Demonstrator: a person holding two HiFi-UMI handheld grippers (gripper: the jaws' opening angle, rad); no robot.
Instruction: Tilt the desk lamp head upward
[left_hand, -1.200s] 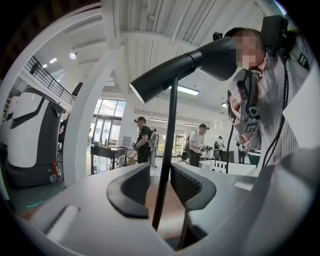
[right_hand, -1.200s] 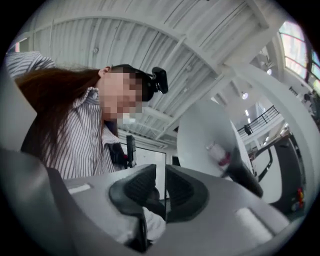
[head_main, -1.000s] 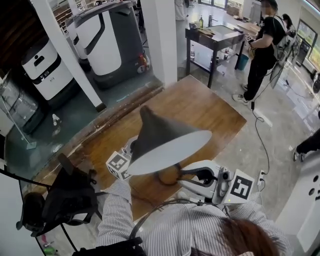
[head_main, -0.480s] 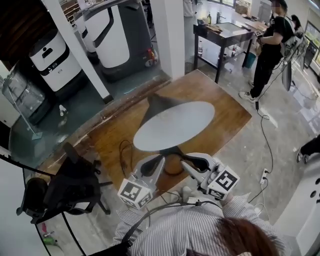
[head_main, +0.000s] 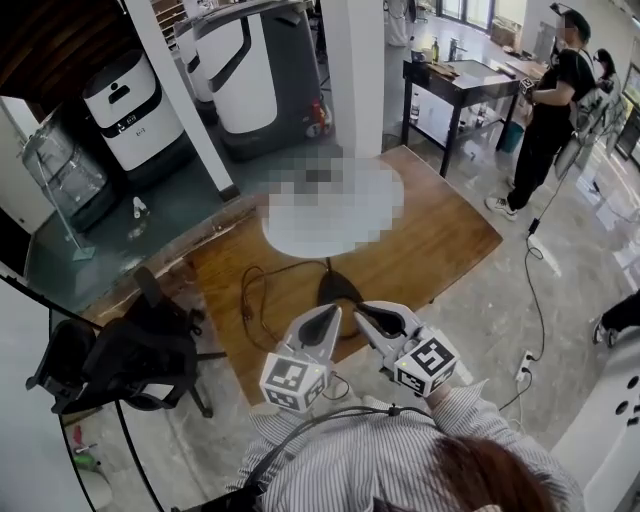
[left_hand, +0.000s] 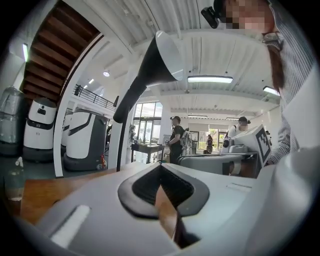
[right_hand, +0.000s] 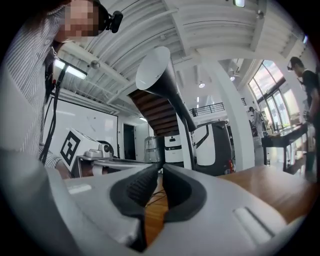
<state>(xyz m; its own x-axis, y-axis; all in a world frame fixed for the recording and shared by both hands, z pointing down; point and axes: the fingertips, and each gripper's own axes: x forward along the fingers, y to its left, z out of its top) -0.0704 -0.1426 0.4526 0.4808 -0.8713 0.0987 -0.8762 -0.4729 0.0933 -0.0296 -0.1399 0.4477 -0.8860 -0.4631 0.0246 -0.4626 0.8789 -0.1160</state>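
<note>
Desk lamp head (left_hand: 162, 57) faced upward; tilting looked done.
The left gripper (head_main: 330, 312) had just been closing its jaws on nothing, near the lamp base (head_main: 338, 290) on the wooden table (head_main: 440, 240). The right gripper (head_main: 362, 310) was closed and empty. Next called only for backing away.

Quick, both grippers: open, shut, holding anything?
Left gripper: jaws just closed, now shut, nothing between them.
Right gripper: jaws shut, nothing held.

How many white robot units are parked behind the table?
2: small white robot at left, large white robot nearer the pillar; more may be hidden behind them.
</note>
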